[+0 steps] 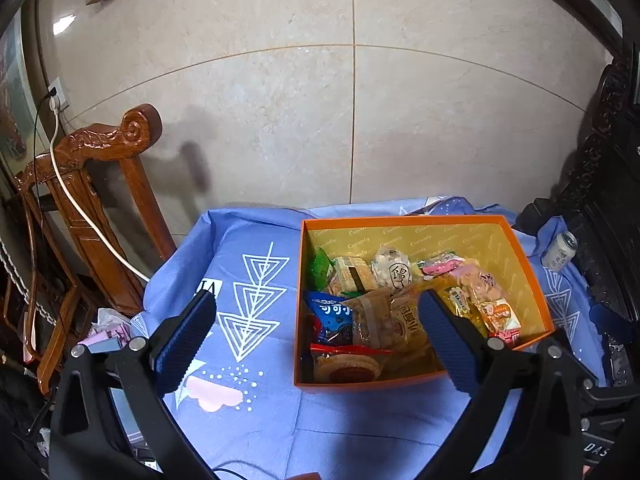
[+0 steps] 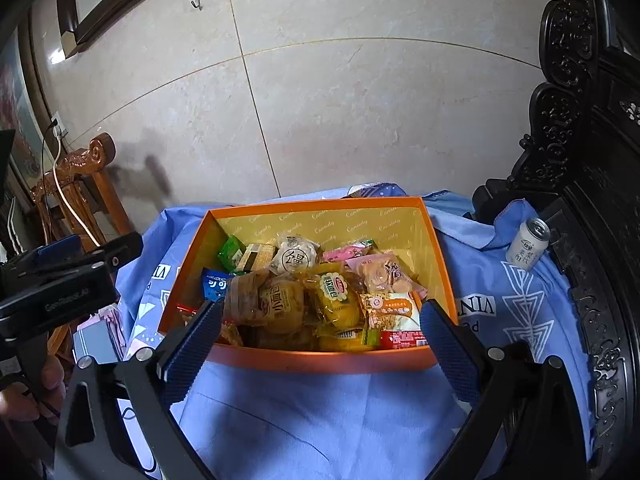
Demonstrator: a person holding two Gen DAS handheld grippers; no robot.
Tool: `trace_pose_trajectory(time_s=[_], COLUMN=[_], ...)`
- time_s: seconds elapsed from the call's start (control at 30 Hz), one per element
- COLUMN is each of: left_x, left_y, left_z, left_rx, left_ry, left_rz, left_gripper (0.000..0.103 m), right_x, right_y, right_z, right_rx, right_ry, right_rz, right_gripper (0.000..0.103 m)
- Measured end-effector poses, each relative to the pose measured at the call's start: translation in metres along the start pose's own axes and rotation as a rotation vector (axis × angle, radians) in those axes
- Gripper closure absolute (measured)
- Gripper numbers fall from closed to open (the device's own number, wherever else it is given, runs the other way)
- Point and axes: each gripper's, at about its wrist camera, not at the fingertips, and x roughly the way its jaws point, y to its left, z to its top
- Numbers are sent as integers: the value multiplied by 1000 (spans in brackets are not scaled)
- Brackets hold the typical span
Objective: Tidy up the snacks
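Observation:
An orange box sits on a blue patterned cloth and holds several wrapped snacks: a blue packet, a yellow packet, a white round-logo packet, a pink packet. My left gripper is open and empty, hovering at the box's near left side. It also shows in the right wrist view. My right gripper is open and empty above the box's near wall.
A white drink can stands on the cloth at the right by dark carved furniture. A carved wooden chair with a white cable stands at the left. A tiled wall is behind.

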Motion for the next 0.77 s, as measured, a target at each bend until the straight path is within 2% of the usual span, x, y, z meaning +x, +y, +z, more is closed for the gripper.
trace_pose_trajectory(time_s=[0.37,0.77], left_x=[-7,-7], left_y=[6,6], left_z=[-4,-7], left_rx=[-28,-26], left_ry=[9,25], left_rz=[-38,-31], left_gripper=[4,4], right_x=[-8,-12], right_y=[8,6], right_z=[-2,-6], right_rx=[-22,-21], right_ry=[-8,-9], right_rz=[-11,-24], right_gripper=[3,3])
